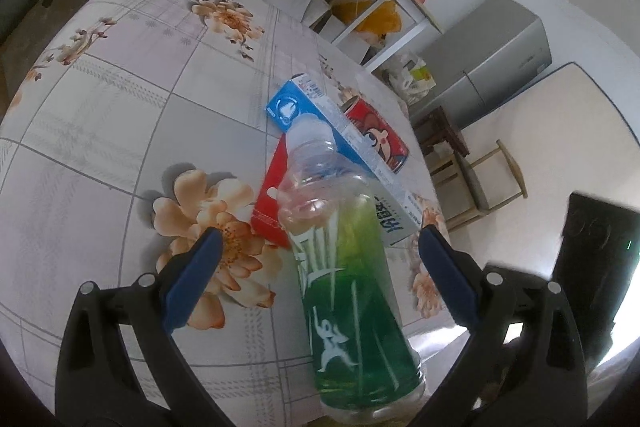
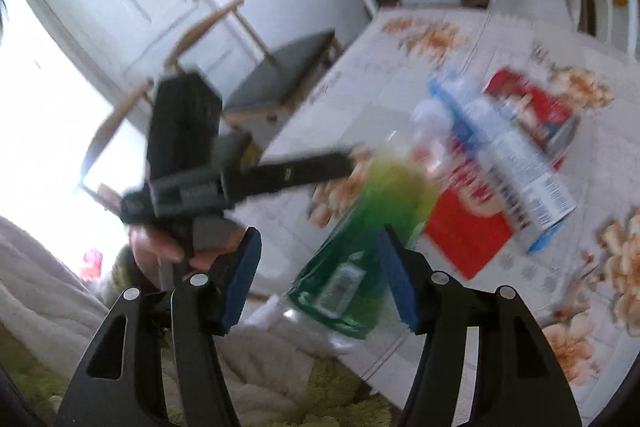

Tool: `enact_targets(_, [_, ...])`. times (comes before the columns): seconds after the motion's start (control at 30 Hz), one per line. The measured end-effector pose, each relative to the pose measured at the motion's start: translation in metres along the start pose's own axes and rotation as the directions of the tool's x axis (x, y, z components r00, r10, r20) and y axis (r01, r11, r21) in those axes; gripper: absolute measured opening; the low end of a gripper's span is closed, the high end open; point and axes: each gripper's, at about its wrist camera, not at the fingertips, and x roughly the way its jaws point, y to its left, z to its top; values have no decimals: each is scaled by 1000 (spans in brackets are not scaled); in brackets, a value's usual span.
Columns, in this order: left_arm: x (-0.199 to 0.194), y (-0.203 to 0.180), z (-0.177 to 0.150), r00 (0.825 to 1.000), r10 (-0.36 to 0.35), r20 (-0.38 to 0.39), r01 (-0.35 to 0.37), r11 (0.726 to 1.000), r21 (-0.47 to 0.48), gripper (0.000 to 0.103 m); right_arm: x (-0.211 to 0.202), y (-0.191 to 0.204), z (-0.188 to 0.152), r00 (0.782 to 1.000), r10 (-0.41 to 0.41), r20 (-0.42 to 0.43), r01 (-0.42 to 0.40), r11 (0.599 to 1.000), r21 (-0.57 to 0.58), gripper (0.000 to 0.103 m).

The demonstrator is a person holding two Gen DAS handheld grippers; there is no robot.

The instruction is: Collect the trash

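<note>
Both wrist views close, angled down, sharing bottle (image 1: 352,267)

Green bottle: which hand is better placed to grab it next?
Left, probably: the left gripper is open with the green bottle roughly centred between its fingers. The right gripper is open too, but the bottle sits off-centre.

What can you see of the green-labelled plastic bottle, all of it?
The bottle is clear plastic, apparently empty, with a pale cap and a green-to-yellow sleeve carrying a white figure. It lies on the floral tablecloth near the table edge, cap toward the red packet and blue-white box. It sits between the left gripper pads, which stand clear of it; contact with the right gripper is blurred.
</note>
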Motion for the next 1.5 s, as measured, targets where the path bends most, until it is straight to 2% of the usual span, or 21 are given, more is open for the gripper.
enact_targets(0.03, [1,-1,0,1000,3,-5,-3,1000,5,94,-11,-8,4,999,-21,38,21,1000,22,61])
enact_targets(0.1, [3,-3,0,1000,5,-14,-4,1000,14,94,-23,-24,11,990,-117,80,112,992,64,61])
enact_targets(0.17, [6,-8,0,1000,12,-27,-11,999,30,94,-27,-41,20,951,-294,93,289,955,63,61])
enact_targets(0.2, [7,-10,0,999,19,-30,-18,999,38,94,-25,-46,23,933,-347,90,344,938,51,61])
enact_targets(0.23, [8,-12,0,999,26,-32,-24,999,46,93,-19,-53,28,905,-418,78,417,908,23,61])
enact_targets(0.33, [13,-18,1,998,55,-44,-52,996,66,88,-3,-61,33,881,-471,54,473,880,-36,61])
enact_targets(0.47, [17,-14,2,992,105,-63,-102,994,41,77,28,-68,36,863,-506,0,503,858,-103,56])
enact_targets(0.6, [17,-5,0,989,120,-85,-121,993,-2,68,44,-69,36,852,-522,-50,512,848,-136,40])
enact_targets(0.77, [14,2,-3,988,126,-94,-130,991,-34,64,43,-63,33,860,-507,-59,496,858,-134,37])
enact_targets(1.0, [14,2,-4,987,122,-106,-127,991,-40,63,29,-53,12,873,-479,-92,472,877,-91,36])
enact_targets(1.2, [14,3,-6,986,124,-111,-130,991,-46,63,13,-42,-10,924,-353,-145,350,935,-49,36])
enact_targets(1.27, [13,4,-6,986,123,-114,-129,990,-50,63,6,-37,-9,936,-332,-122,327,943,-57,36])
enact_targets(1.37, [12,6,-5,987,116,-111,-123,991,-57,63,-7,-39,3,945,-317,-73,317,948,-12,43])
enact_targets(1.47, [6,6,-7,992,73,-102,-81,994,-69,63,-11,-45,19,975,-216,-48,220,972,86,45])
enact_targets(1.5, [5,6,-7,993,58,-102,-65,995,-72,63,-9,-47,24,983,-179,-43,183,976,119,48])
